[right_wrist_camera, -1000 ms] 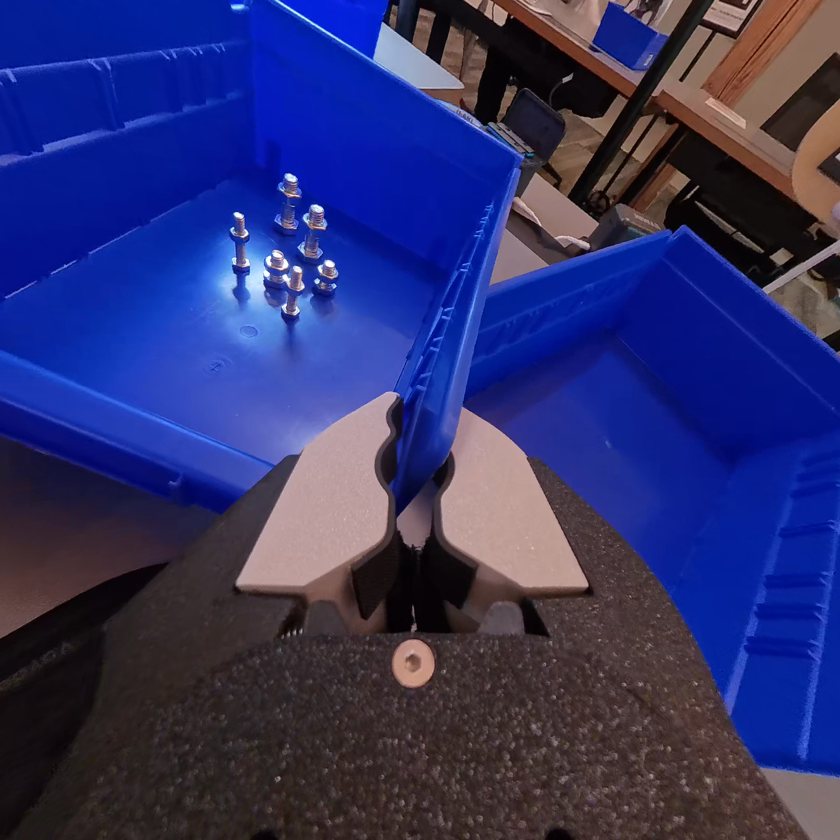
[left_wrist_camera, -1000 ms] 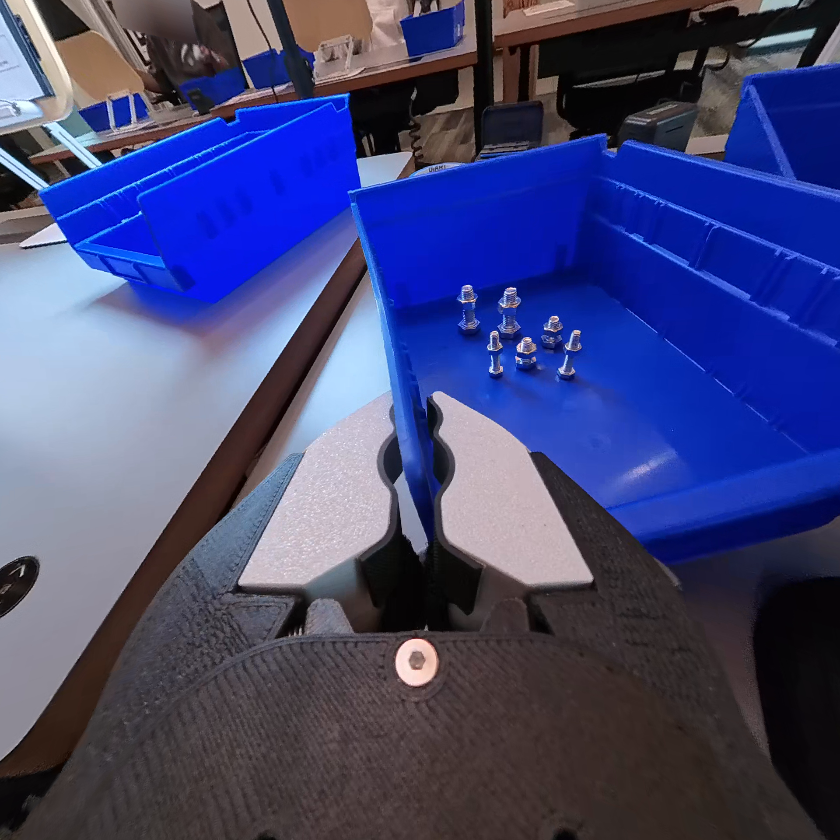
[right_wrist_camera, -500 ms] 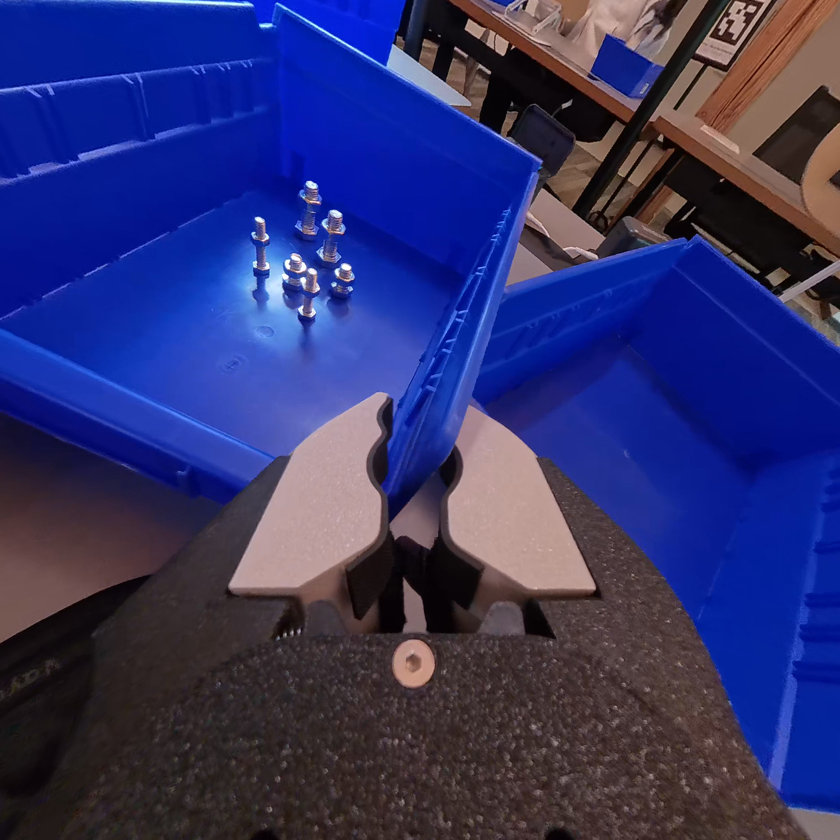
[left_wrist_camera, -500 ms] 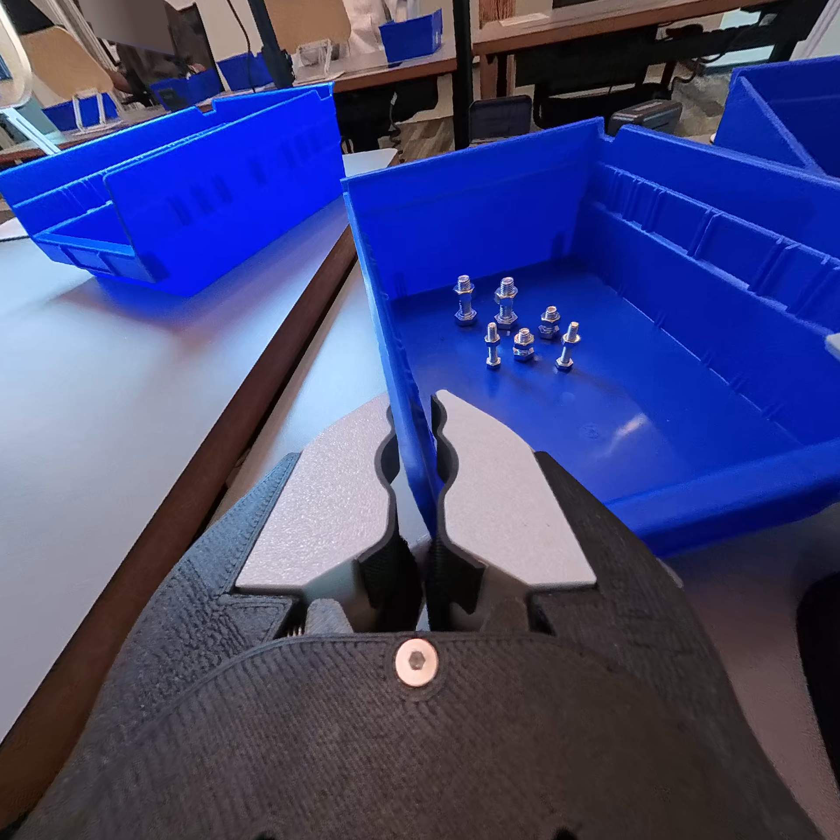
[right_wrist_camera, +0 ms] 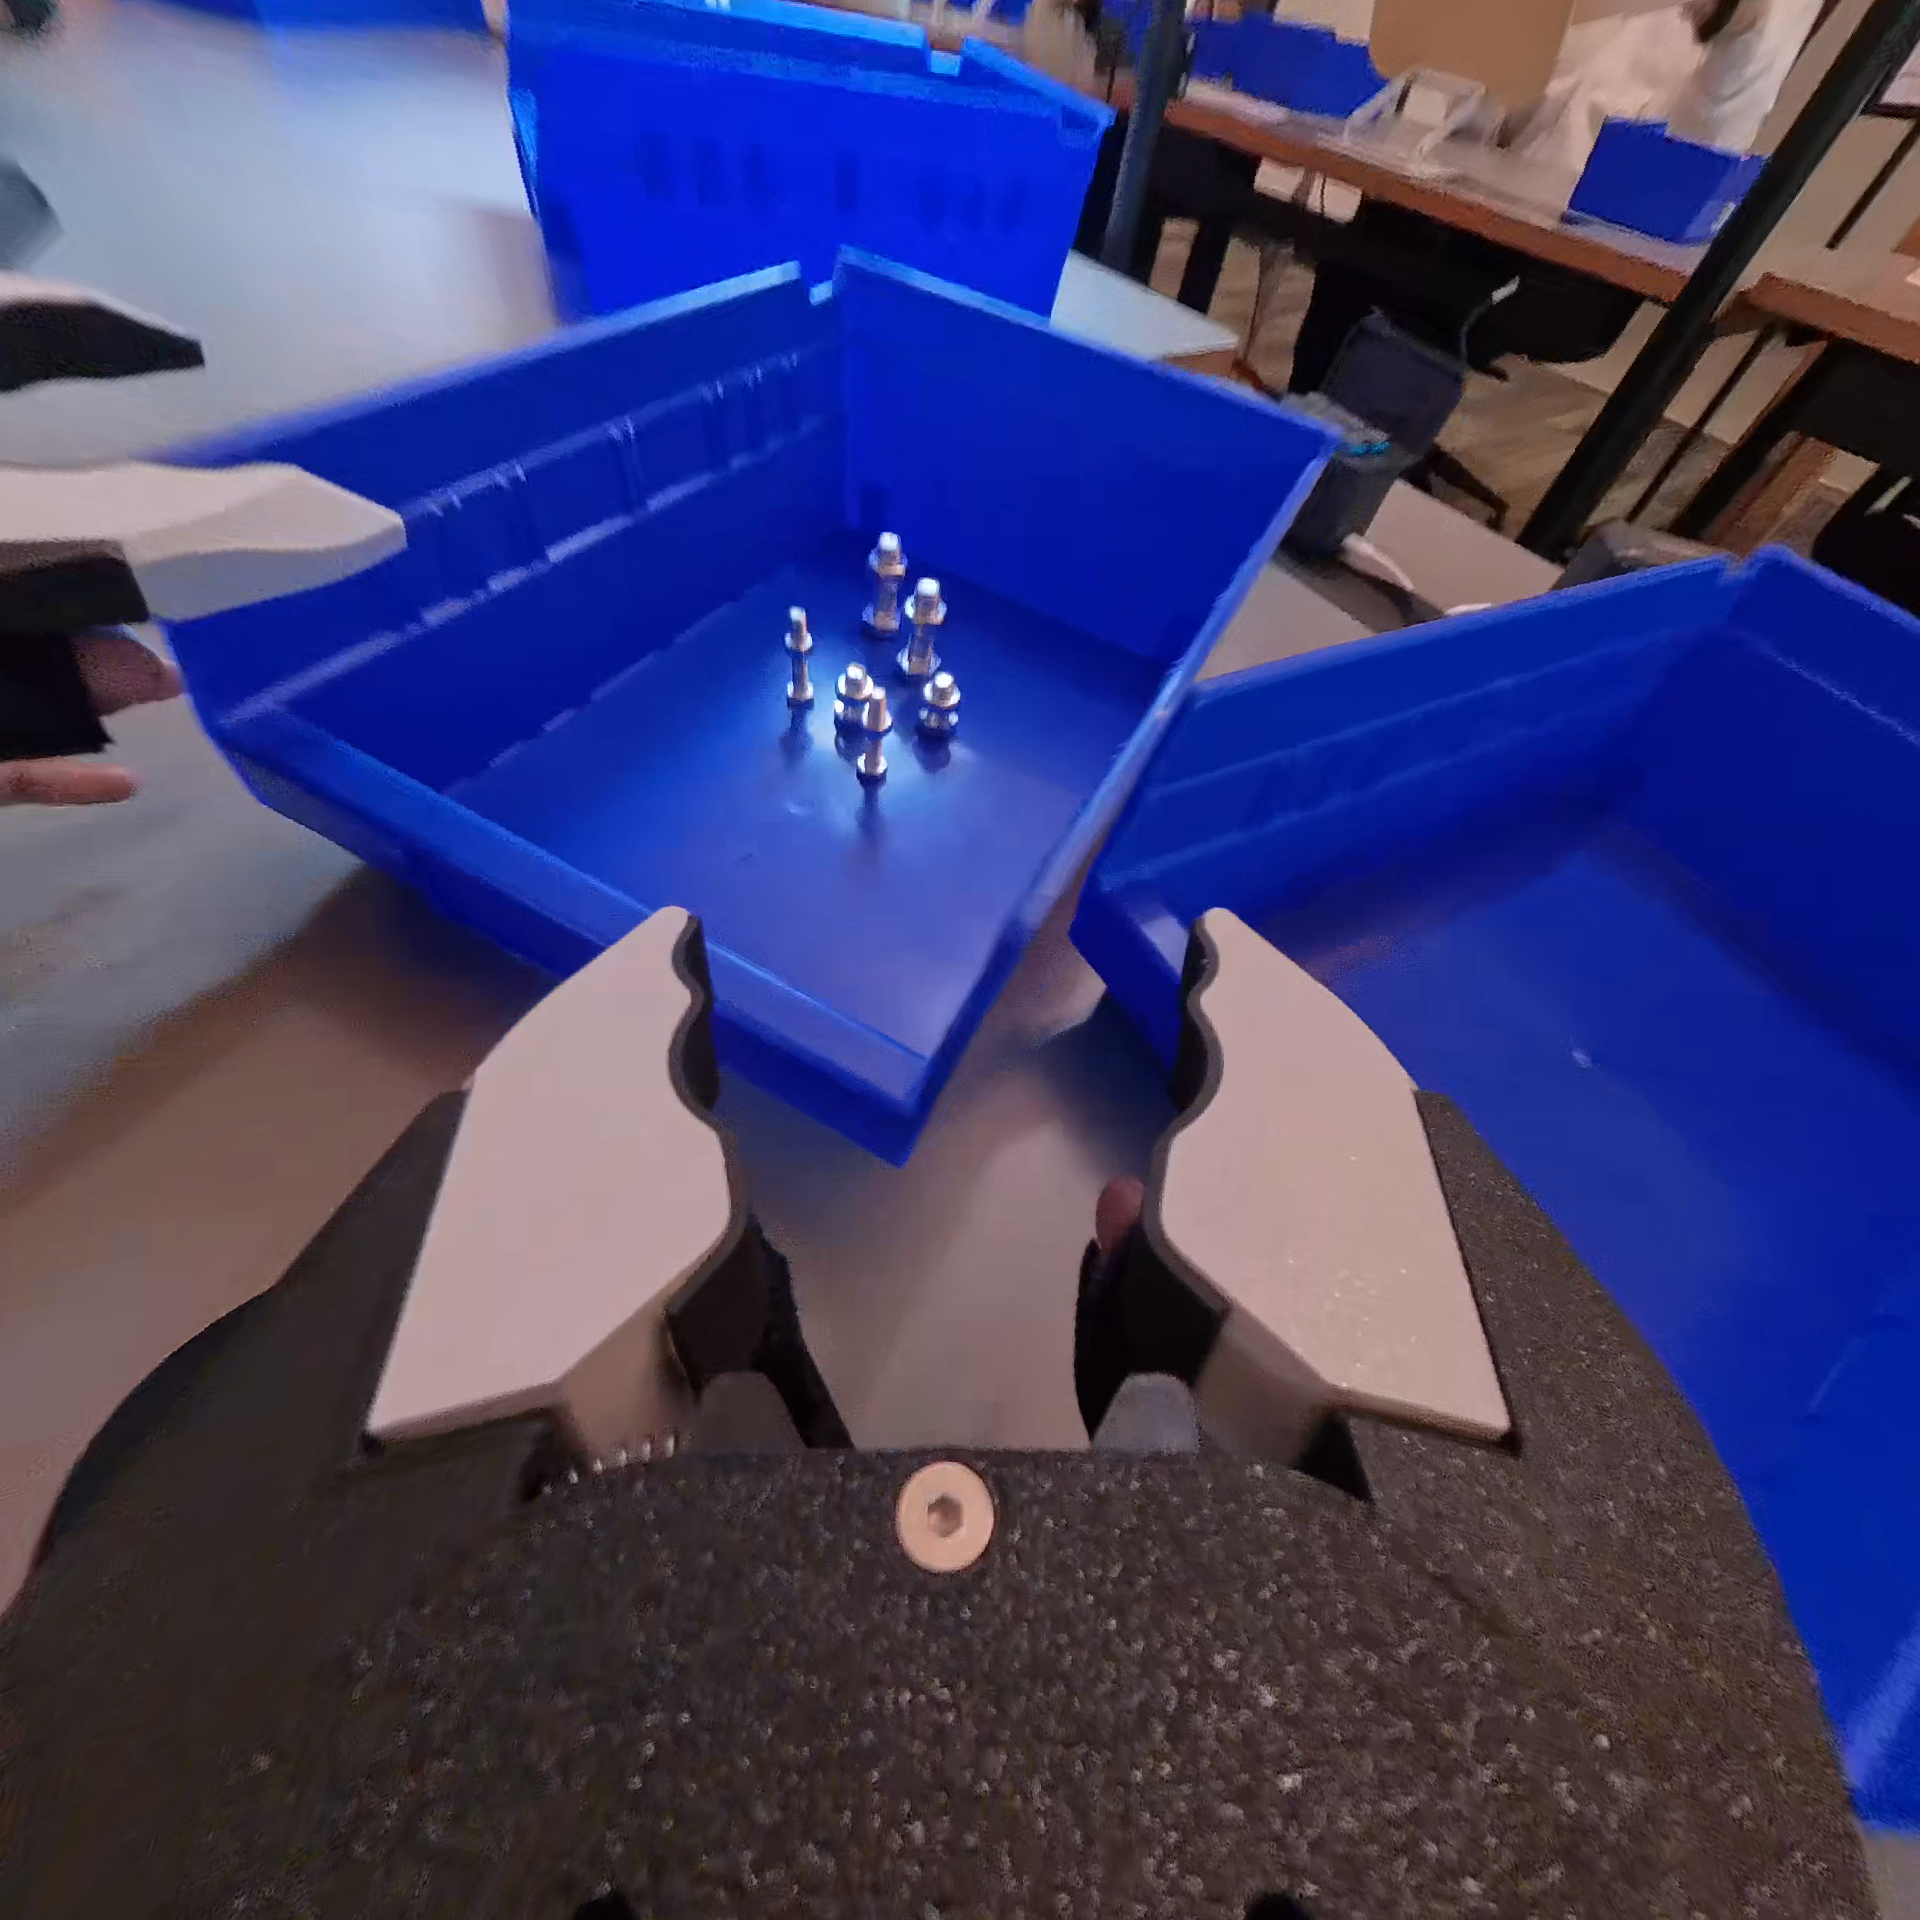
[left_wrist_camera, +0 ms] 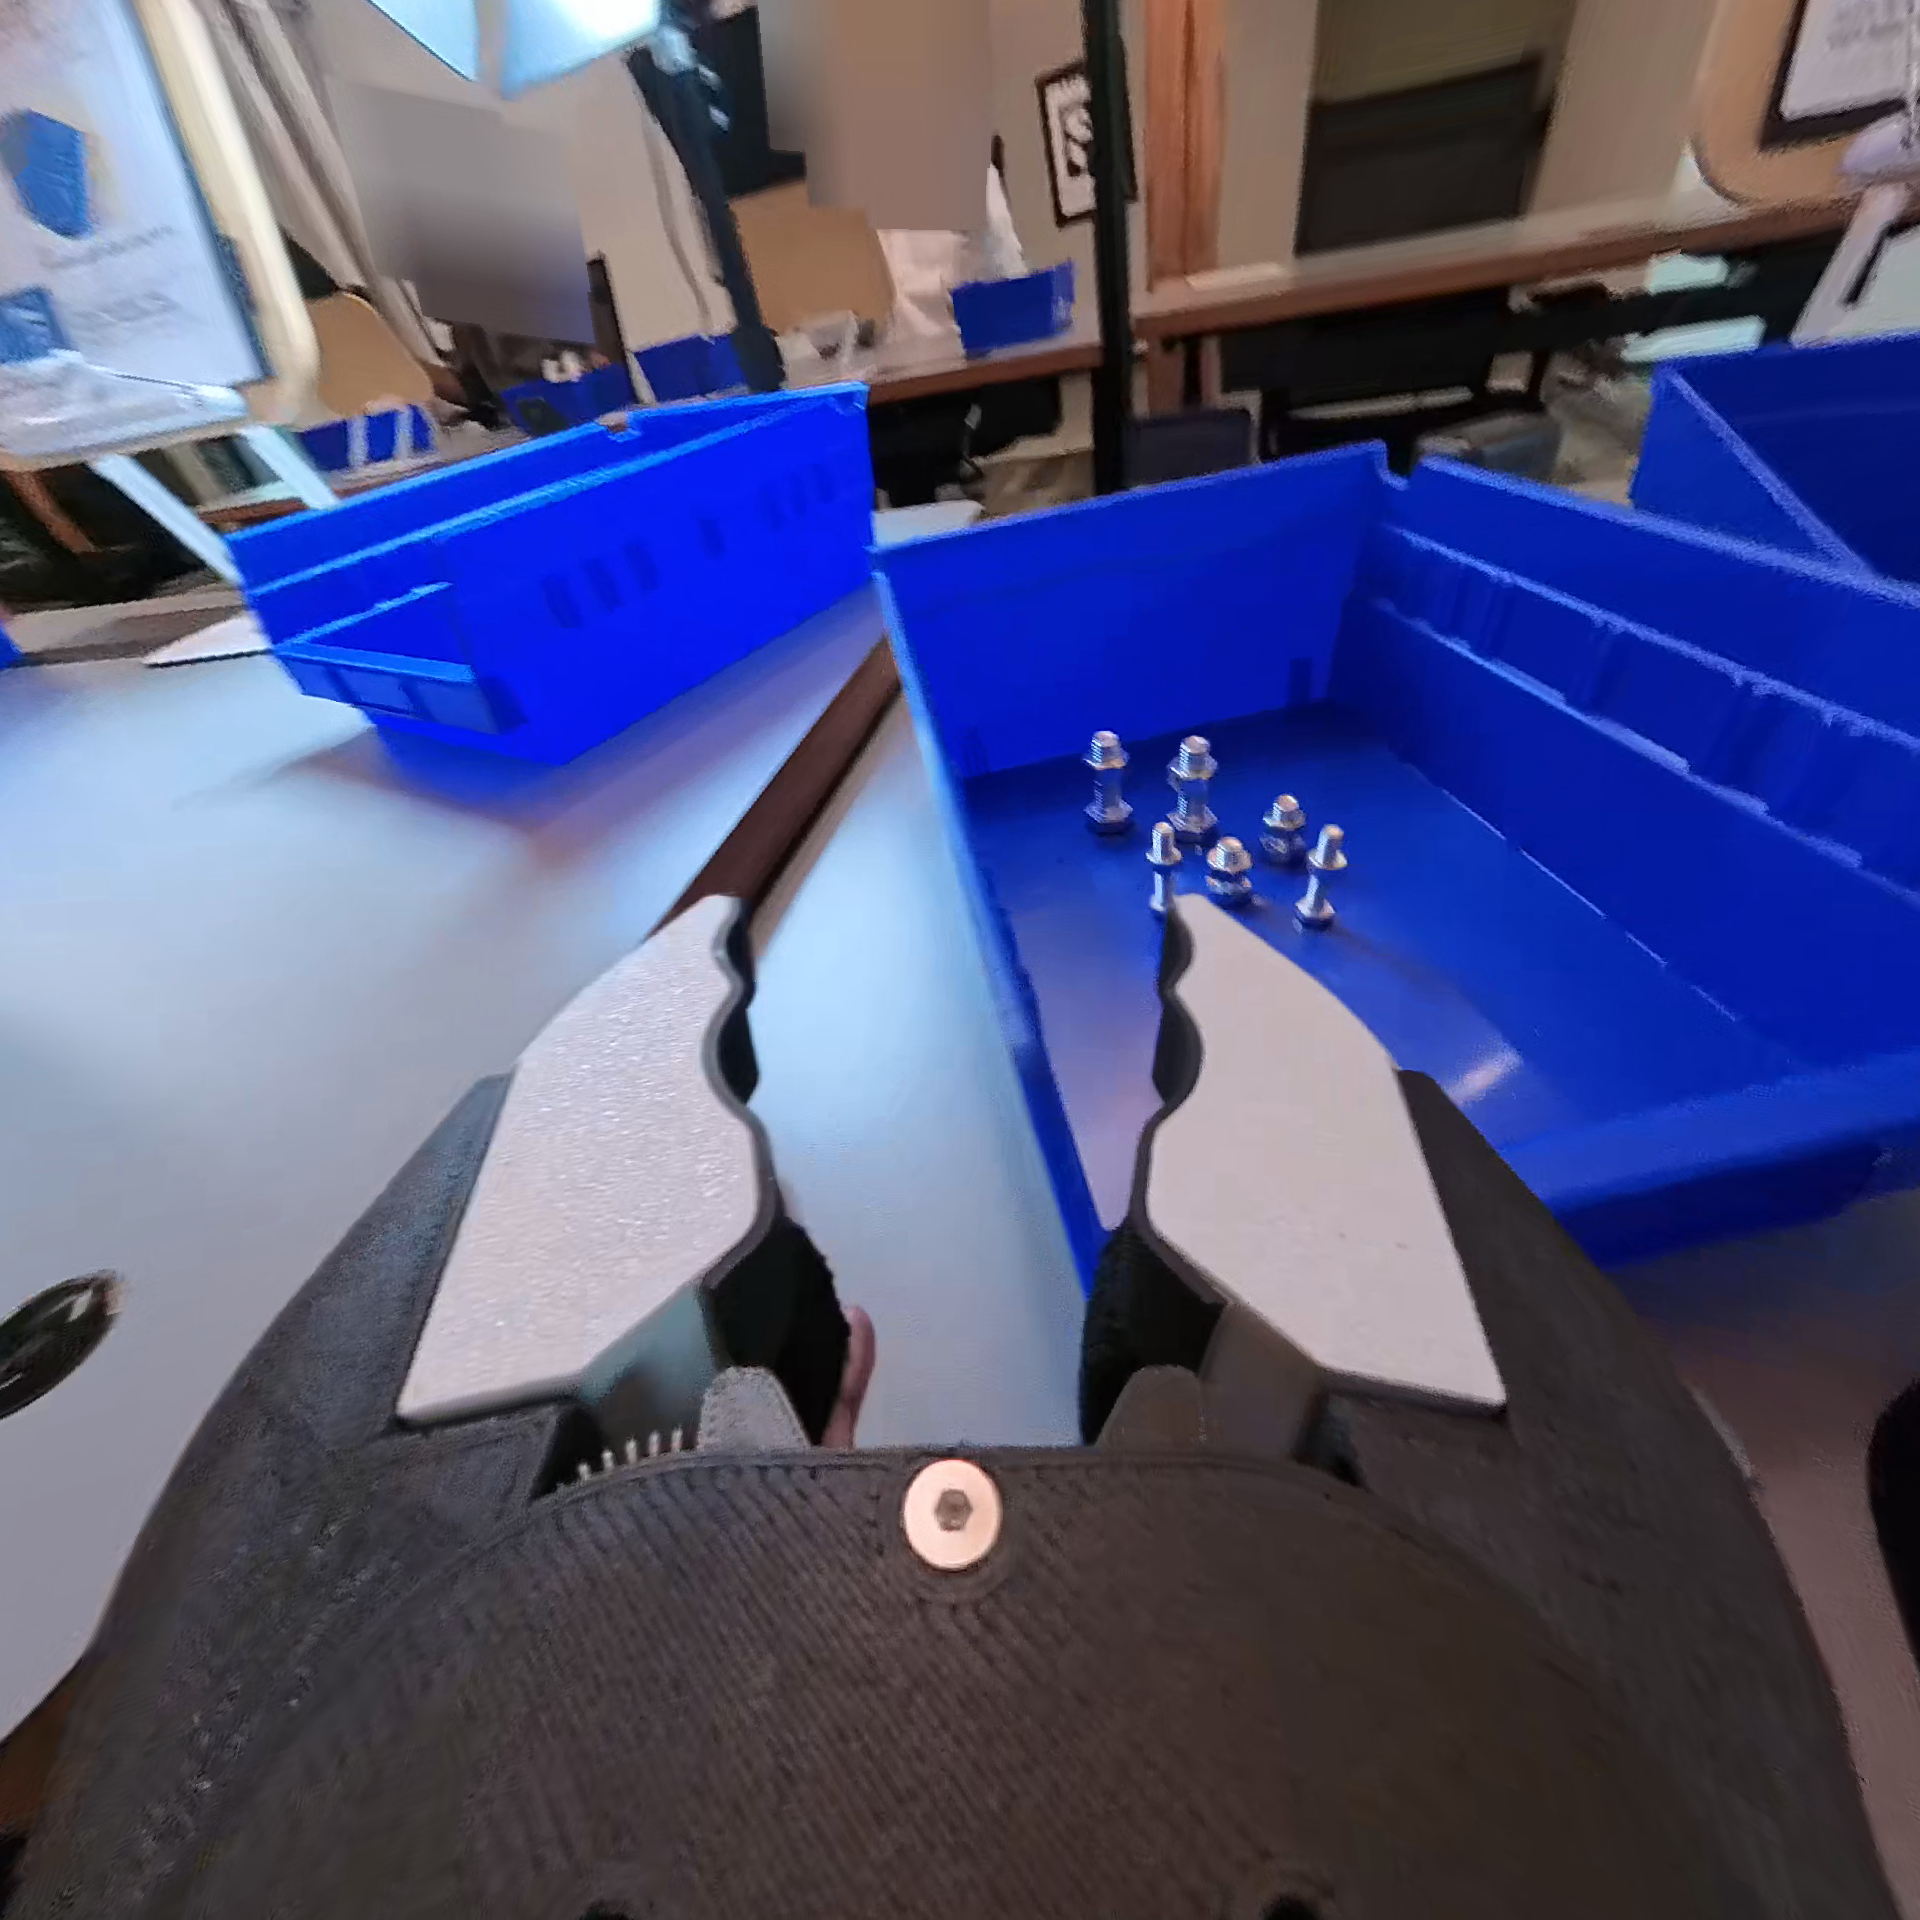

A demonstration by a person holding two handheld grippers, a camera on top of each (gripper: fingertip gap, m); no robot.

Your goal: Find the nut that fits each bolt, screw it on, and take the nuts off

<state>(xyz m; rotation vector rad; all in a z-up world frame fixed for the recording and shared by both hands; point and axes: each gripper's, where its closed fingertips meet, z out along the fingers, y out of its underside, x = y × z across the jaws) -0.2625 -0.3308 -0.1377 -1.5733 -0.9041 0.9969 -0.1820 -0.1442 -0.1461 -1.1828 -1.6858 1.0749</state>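
At the far end of the middle blue bin (right_wrist_camera: 540, 914), six bolts (right_wrist_camera: 883, 665) stand on their heads, each with a nut already threaded on.

They are set upright and close together, likely so each can be picked by its shank and its nut spun off; the bin sits angled on the table (left_wrist_camera: 260, 935) between a second bin (right_wrist_camera: 1558, 1039) at its right and a third (left_wrist_camera: 582, 613) well apart to the left. A second ago both grippers were clamped on this bin's side walls; now the left gripper (left_wrist_camera: 951, 920) straddles the left wall with fingers spread and not pressing it, and the right gripper (right_wrist_camera: 945, 925) has drawn back off the near corner, also wide open and holding nothing.
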